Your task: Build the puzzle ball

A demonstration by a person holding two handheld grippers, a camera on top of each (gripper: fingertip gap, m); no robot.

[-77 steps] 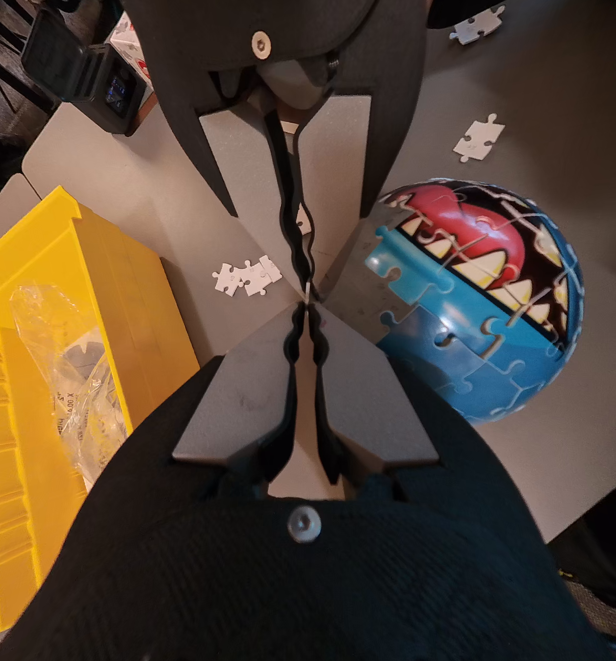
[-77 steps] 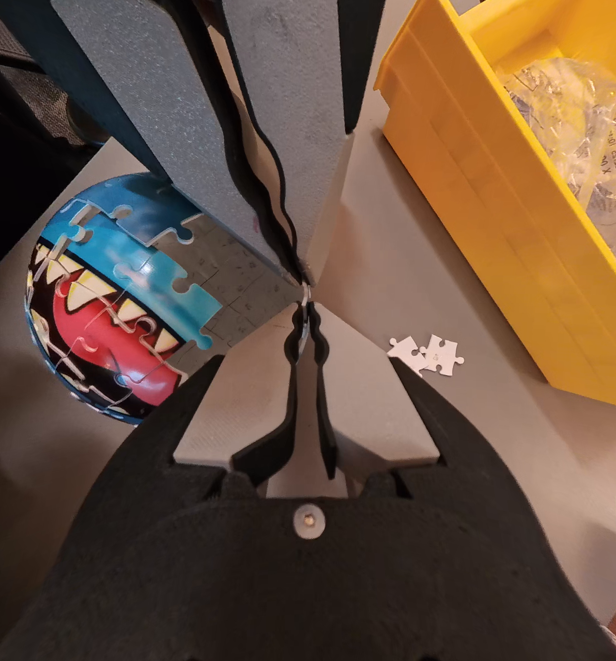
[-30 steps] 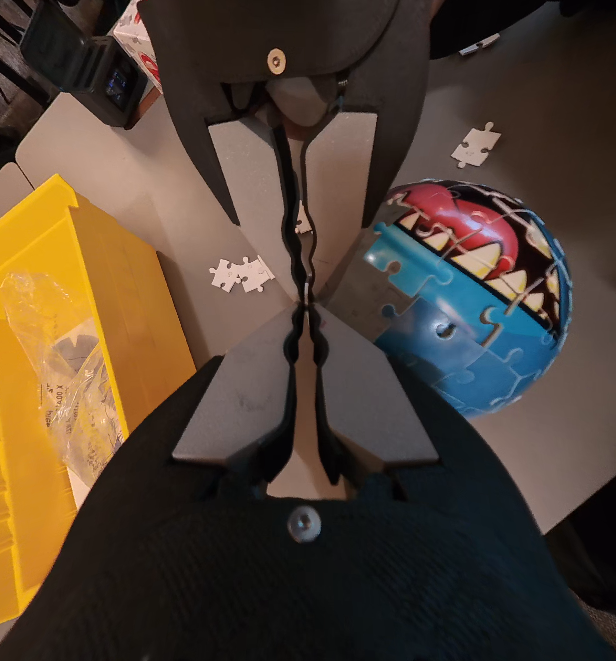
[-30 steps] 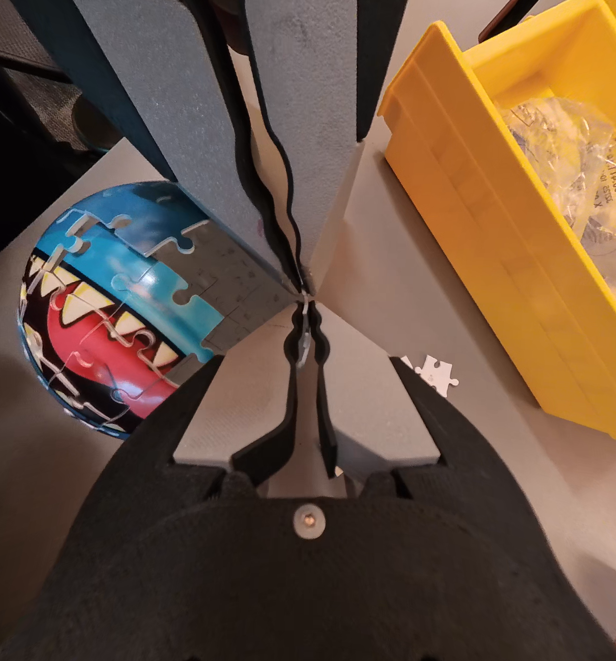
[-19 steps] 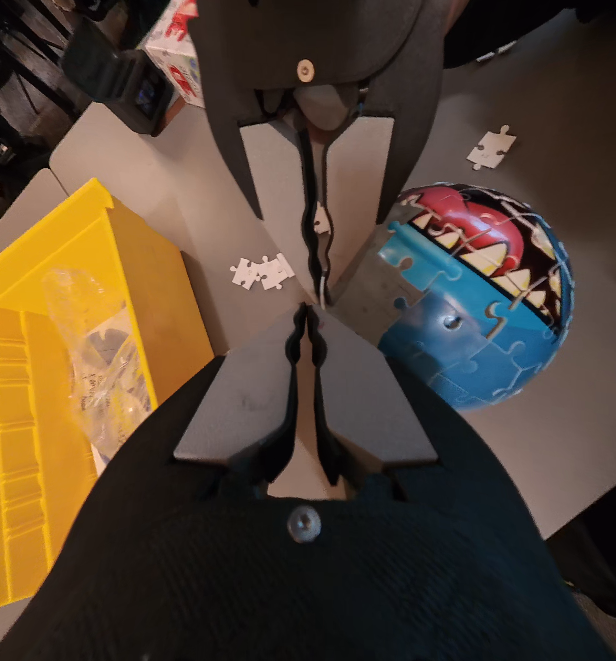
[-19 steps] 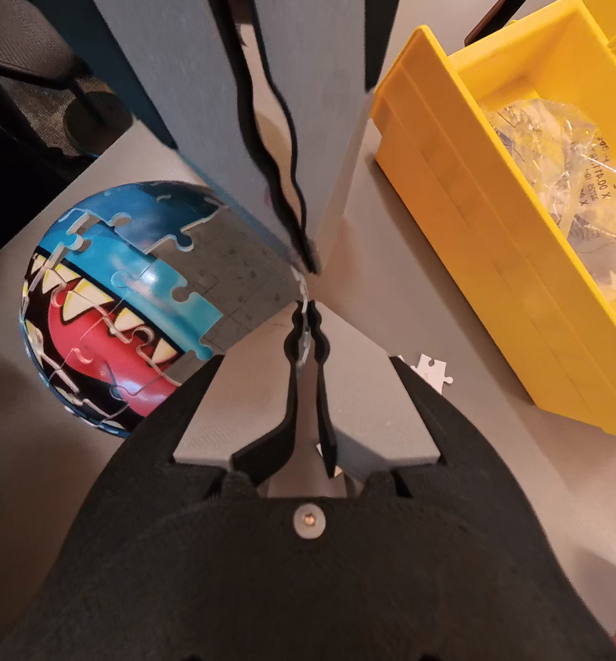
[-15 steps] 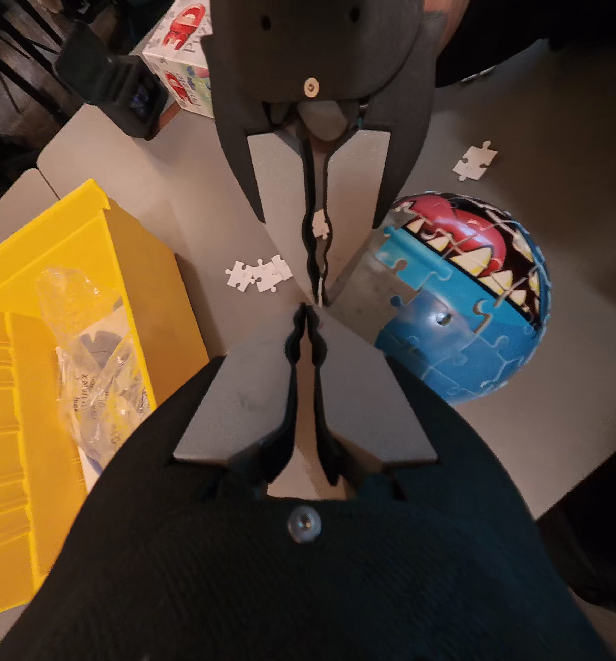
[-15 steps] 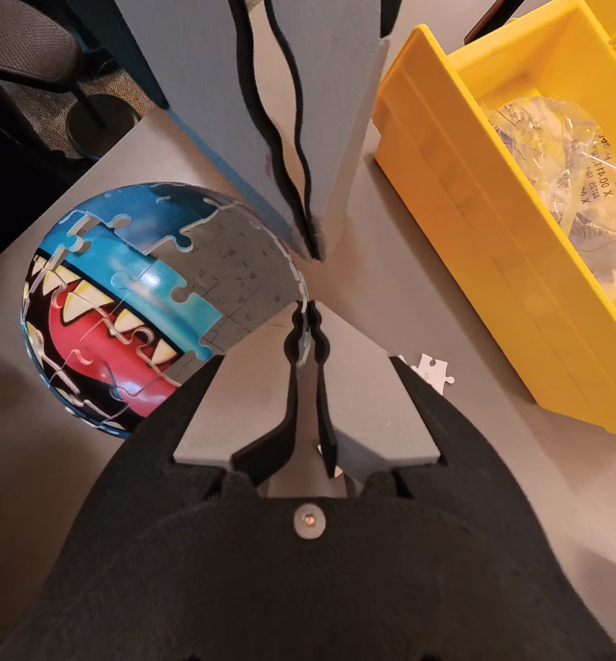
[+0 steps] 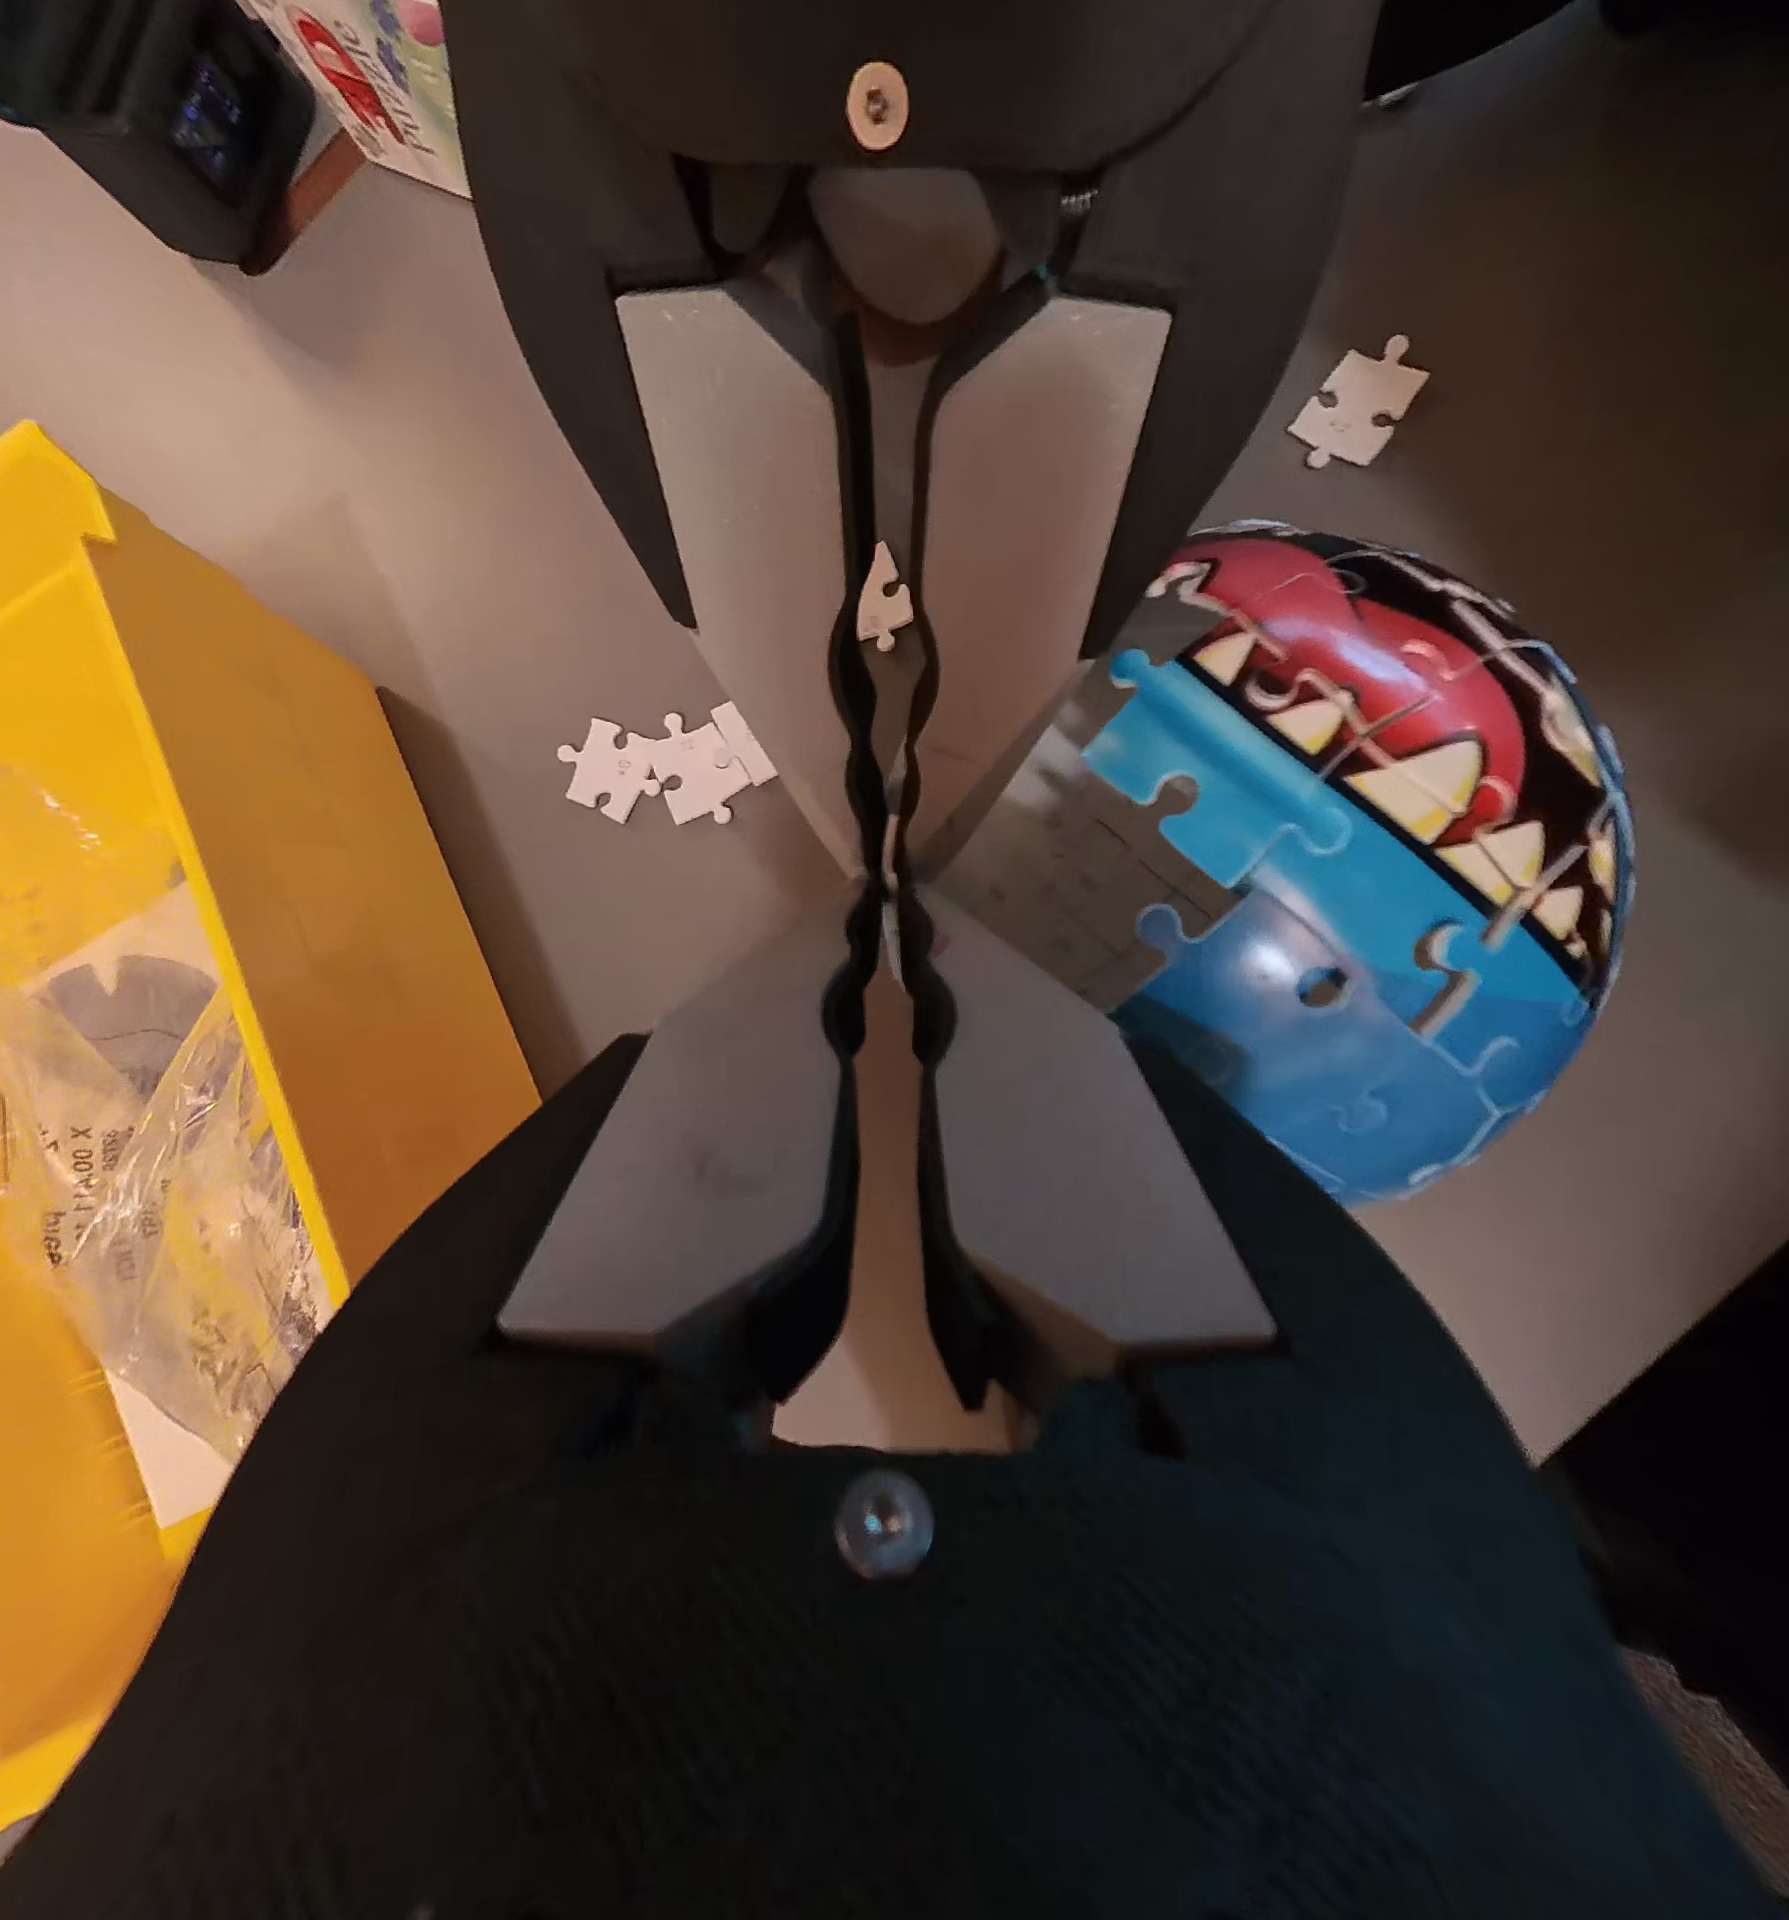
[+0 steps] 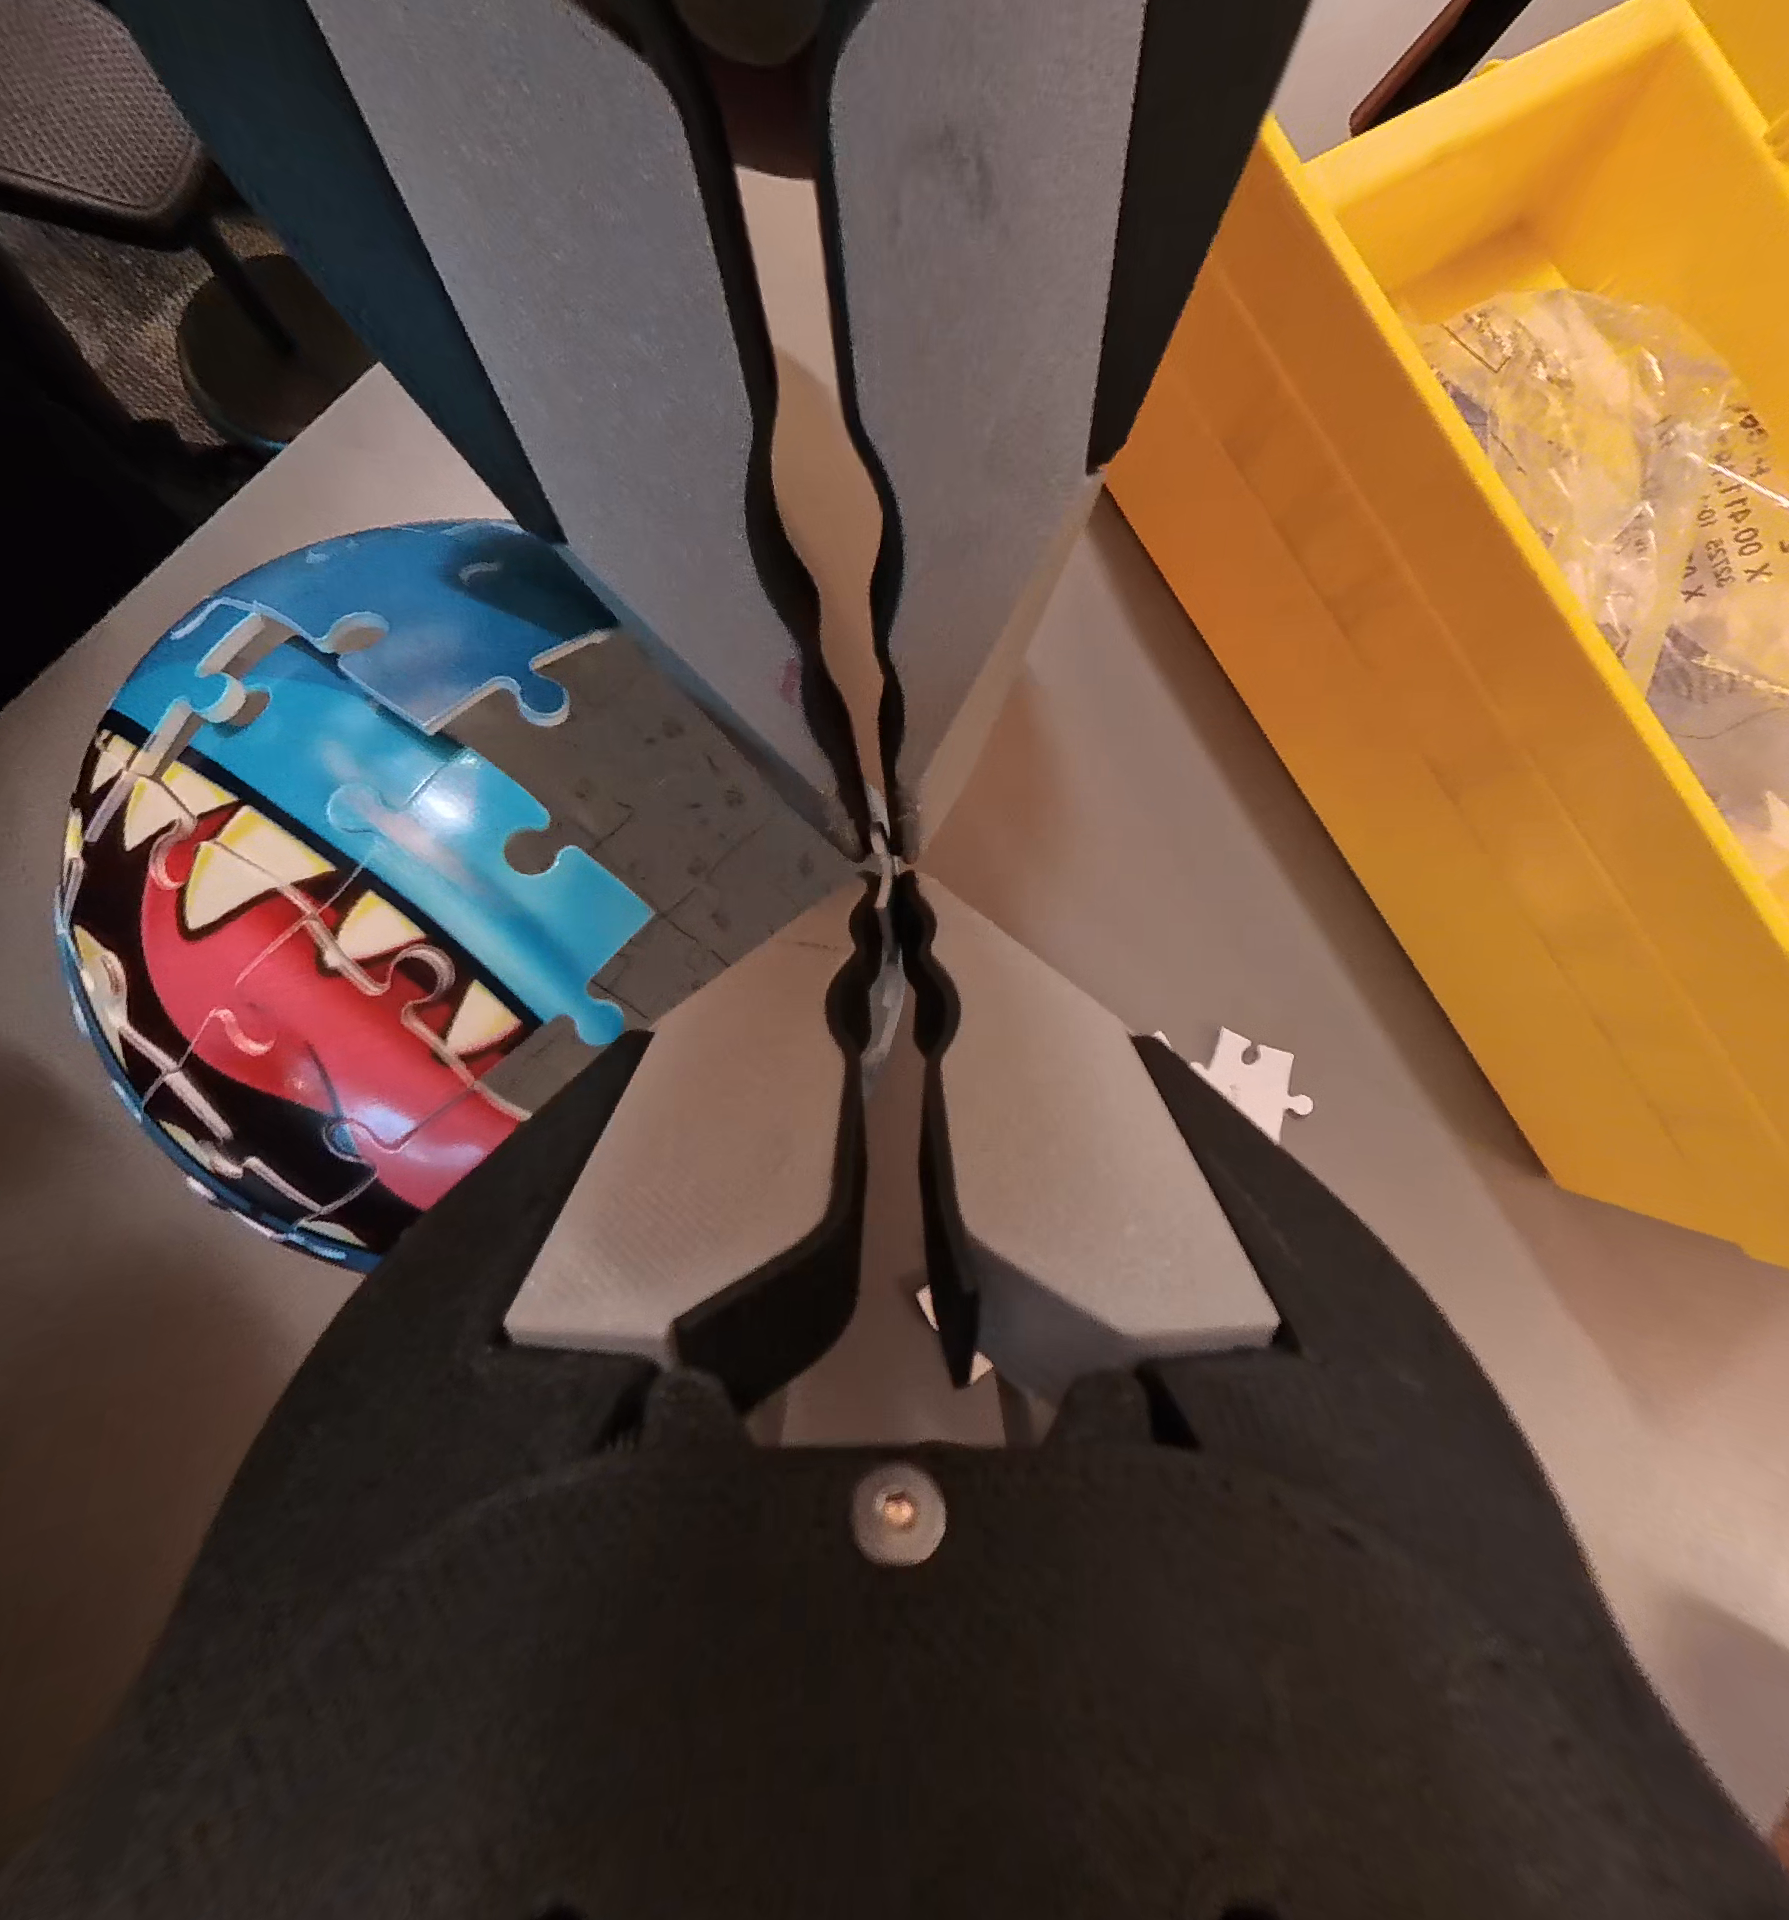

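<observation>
The puzzle ball (image 9: 1389,883), blue with a red mouth and white teeth, rests on the grey table; a bare grey patch (image 9: 1098,883) of its shell faces the grippers. It also shows in the right wrist view (image 10: 350,883). My left gripper (image 9: 885,914) and my right gripper (image 10: 885,894) meet tip to tip above the table beside the ball. A thin puzzle piece (image 10: 882,997) sits edge-on between the right fingers and reaches into the left tips (image 9: 897,935). Both grippers look shut on it.
A yellow bin (image 9: 246,831) holding a clear plastic bag (image 9: 111,1143) stands on the side away from the ball, also in the right wrist view (image 10: 1389,727). Loose white pieces lie on the table: a joined pair (image 9: 661,769), and single ones (image 9: 1357,410) (image 10: 1259,1075). A black device (image 9: 194,125) stands at the far edge. Left and right tips are no more than a few centimetres apart.
Half a second ago the grippers were apart, with the piece in the right gripper's tips. They have come back together tip to tip, and the piece now spans both.
</observation>
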